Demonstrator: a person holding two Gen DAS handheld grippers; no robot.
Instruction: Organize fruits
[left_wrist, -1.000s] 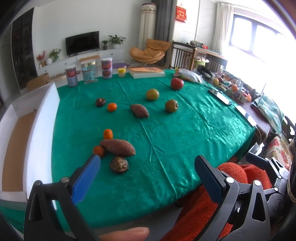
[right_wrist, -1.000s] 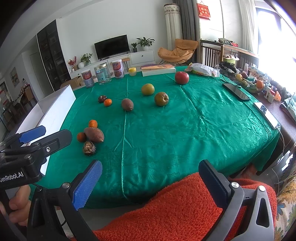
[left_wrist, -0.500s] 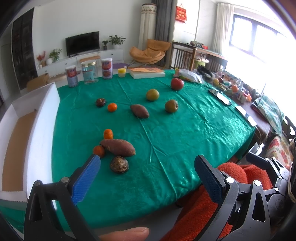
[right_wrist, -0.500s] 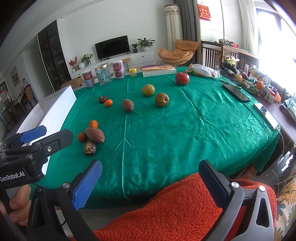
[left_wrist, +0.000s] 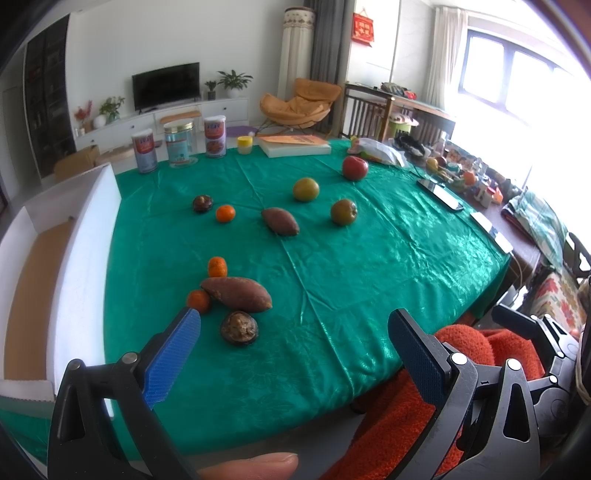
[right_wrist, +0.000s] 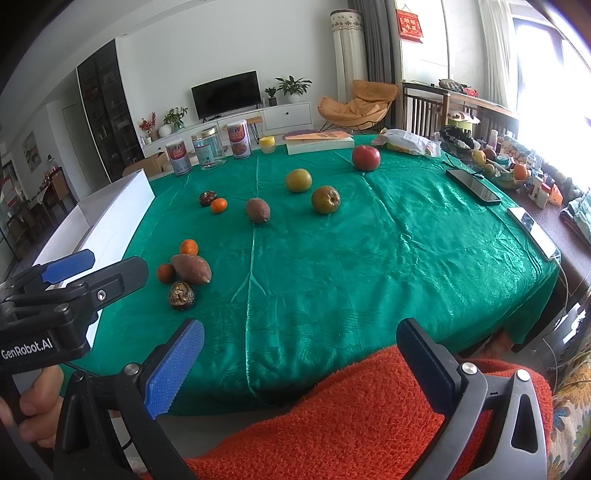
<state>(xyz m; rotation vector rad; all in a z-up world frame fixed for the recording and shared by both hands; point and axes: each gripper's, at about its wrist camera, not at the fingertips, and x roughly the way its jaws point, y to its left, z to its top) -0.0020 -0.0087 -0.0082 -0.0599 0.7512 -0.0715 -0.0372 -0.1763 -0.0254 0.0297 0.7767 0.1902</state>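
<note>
Two hand-held grippers, left (left_wrist: 293, 341) and right (right_wrist: 299, 343), gape wide, empty; left body reads "GenRobot.AI".

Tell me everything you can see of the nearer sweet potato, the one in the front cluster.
The nearer sweet potato is reddish-brown, dull-skinned, spindle-shaped with tapered ends, and looks whole. It lies on its side on the green tablecloth. One small orange sits just behind it, another at its left end, apparently touching; a dark wrinkled fruit lies just in front.
</note>
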